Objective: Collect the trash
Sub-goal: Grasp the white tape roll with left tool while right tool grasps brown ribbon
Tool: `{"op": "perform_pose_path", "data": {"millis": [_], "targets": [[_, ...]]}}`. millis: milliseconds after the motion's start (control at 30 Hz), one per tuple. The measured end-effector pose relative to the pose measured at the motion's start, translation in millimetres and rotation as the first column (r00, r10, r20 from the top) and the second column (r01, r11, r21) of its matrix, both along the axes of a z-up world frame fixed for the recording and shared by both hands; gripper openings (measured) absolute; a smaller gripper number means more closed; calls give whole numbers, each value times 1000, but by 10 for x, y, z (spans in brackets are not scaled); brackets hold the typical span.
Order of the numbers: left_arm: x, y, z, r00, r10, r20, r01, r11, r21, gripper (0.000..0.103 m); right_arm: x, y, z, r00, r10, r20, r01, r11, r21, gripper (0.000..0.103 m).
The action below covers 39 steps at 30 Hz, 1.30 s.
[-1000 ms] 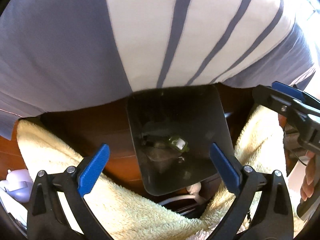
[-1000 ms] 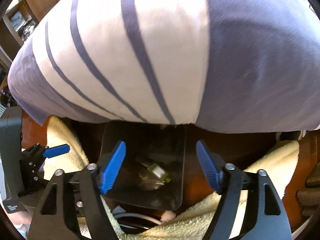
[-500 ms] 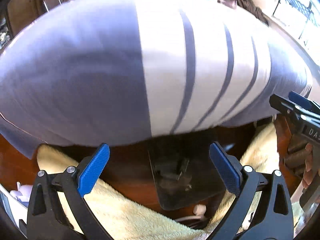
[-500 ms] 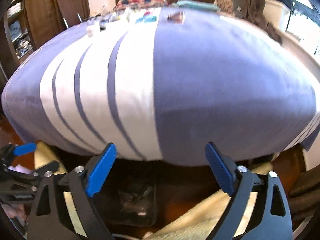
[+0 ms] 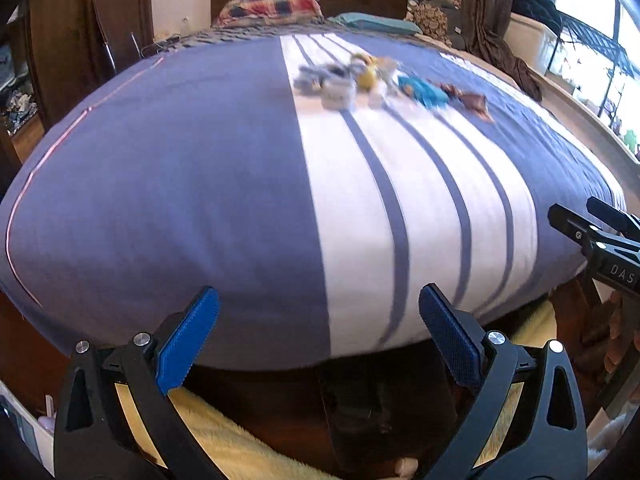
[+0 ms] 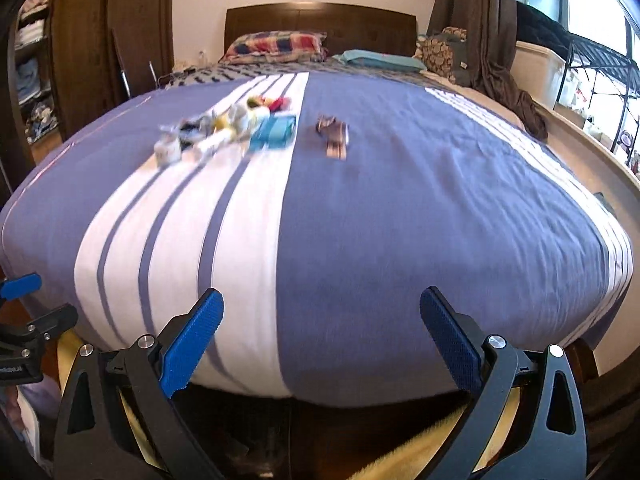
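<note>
Blue-padded, both wide open and empty: reach left gripper [image 5: 318, 340] and right gripper [image 6: 322, 340] well forward over the bed [image 6: 440, 220] to the far trash pile [image 6: 228, 128], taking one piece at a time.

Home bedroom: bed [image 6: 400, 220], pillow [image 6: 276, 46], headboard [image 6: 320, 16].
</note>
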State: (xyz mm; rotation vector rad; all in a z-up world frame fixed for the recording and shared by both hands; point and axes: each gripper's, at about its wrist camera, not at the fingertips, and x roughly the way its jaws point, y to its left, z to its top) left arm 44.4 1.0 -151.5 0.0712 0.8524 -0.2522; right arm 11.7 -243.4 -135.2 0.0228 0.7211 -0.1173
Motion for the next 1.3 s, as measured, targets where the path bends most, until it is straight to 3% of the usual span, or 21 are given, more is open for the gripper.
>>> {"op": "perform_pose_path", "data": {"millis": [267, 700, 900, 1000, 1167, 1300], "targets": [[438, -25, 246, 998, 21, 55, -22, 1000, 10, 95, 449, -136, 203, 999, -26, 42, 26, 1000, -6, 99], [1194, -323, 241, 999, -15, 50, 14, 1000, 22, 95, 1275, -394, 129, 998, -57, 15, 57, 998, -2, 99], [1498, -455, 214, 999, -30, 44, 29, 999, 13, 94, 1613, -497, 107, 998, -60, -8, 60, 997, 48, 97], [1650, -478, 170, 999, -25, 35, 25, 1000, 7, 92, 1748, -539, 89, 998, -59, -19, 60, 996, 67, 90], [1823, -544, 51, 999, -39, 2, 39, 999, -11, 75, 1956, -543, 20, 998, -31, -54, 36, 996, 81, 72], [1851, -572, 47, 999, -38, 15, 38, 999, -3, 63, 2050, -469, -80, 995, -2, -99, 8, 998, 63, 42]]}}
